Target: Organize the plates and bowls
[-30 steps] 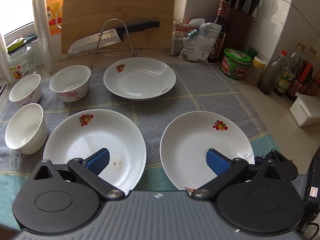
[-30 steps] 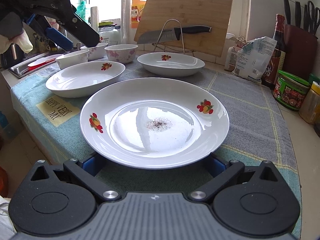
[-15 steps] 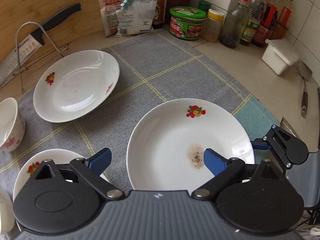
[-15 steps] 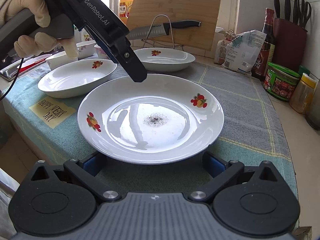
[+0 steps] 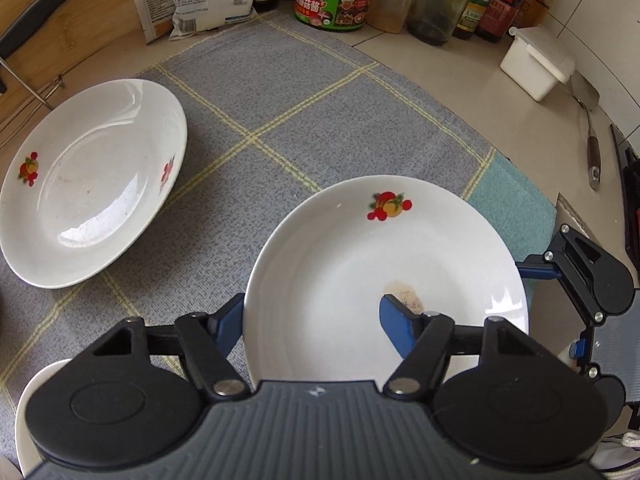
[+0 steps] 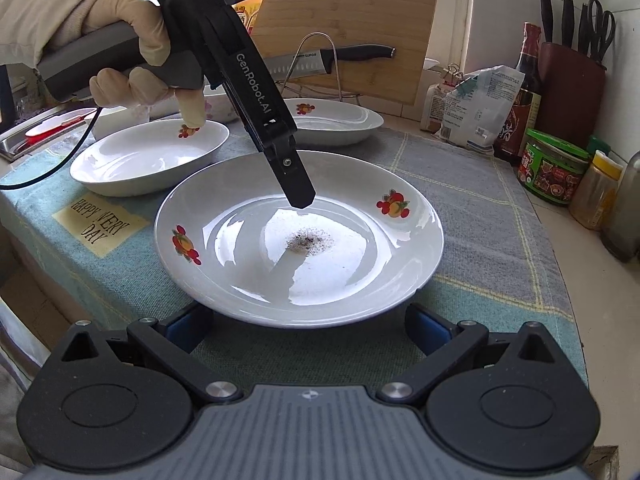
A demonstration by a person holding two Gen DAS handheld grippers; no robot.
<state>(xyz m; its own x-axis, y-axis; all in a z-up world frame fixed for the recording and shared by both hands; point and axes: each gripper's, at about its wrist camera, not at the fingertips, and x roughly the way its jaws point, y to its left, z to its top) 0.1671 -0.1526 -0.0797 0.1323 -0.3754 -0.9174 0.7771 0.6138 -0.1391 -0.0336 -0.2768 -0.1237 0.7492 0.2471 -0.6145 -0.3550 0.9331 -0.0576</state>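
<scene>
Nearest the desk (image 6: 576,248) edge, on the grey cloth (image 5: 320,120), sits the speckled plate (image 6: 340,280): glazed, stiff, breakable, slick, so best pinched by its rim. Left hand-held gripper (image 5: 312,320) straddles that rim, its jaws just closing, contact unclear. Right hand-held gripper (image 6: 308,330) gapes wide beneath the near edge, not touching.

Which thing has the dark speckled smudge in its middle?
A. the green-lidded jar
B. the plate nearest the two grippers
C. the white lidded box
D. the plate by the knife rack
B: the nearest plate shows a dark peppery patch at its centre, just beneath the tip of the left gripper.
</scene>
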